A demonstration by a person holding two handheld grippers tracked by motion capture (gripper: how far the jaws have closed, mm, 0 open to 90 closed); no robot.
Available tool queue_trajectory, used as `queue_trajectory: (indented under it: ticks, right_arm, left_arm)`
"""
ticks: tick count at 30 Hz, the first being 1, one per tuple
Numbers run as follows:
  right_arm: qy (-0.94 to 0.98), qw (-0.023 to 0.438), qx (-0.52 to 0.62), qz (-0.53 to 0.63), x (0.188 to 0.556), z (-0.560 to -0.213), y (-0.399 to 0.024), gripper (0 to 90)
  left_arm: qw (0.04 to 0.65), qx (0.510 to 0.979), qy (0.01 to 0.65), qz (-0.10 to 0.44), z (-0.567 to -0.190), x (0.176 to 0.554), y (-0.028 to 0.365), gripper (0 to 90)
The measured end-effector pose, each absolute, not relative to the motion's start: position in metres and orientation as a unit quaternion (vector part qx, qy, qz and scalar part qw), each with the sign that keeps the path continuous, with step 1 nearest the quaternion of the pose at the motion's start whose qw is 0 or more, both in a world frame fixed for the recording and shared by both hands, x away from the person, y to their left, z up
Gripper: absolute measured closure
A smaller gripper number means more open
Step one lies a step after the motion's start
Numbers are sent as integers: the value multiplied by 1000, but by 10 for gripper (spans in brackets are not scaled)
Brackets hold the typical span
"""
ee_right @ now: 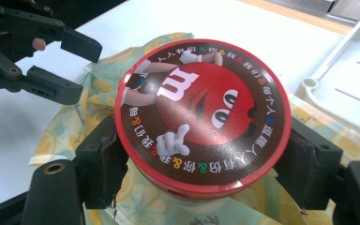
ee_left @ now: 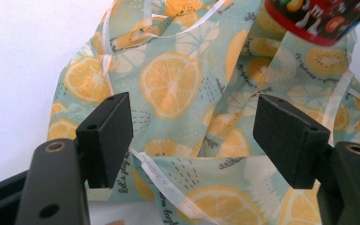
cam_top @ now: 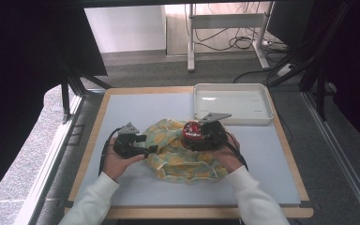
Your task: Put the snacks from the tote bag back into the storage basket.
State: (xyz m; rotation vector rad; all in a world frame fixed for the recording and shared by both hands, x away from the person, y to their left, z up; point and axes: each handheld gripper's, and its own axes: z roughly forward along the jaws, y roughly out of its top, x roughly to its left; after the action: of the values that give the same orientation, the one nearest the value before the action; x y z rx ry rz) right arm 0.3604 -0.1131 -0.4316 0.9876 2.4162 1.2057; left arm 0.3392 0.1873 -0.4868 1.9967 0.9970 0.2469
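Observation:
A round candy tin [cam_top: 192, 130] with a red cartoon lid [ee_right: 201, 112] is held just above a lemon-print cloth bag [cam_top: 183, 157]. My right gripper [cam_top: 193, 136] is shut on the tin, one pad pressing each side of it [ee_right: 201, 145]. In the left gripper view the bag [ee_left: 178, 84] lies crumpled under my left gripper [ee_left: 197, 119], whose jaws stand wide open over its ribboned hem. That left gripper [cam_top: 149, 150] sits at the bag's left edge, and the right gripper view shows it [ee_right: 68, 63] open with nothing between its fingers.
A white plastic tray [cam_top: 232, 103] stands at the back right of the pale mat [cam_top: 136, 108], just beyond the tin; its corner [ee_right: 347, 79] is in the right gripper view. The mat lies on a wooden-edged table [cam_top: 93, 140].

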Motion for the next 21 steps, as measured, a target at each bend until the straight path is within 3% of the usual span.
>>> queue_trajectory:
  ticks: [21]
  right_arm:
    - [817, 140, 343, 441, 371, -411, -133, 256]
  left_arm:
    - [429, 805, 398, 99, -488, 340, 186, 292]
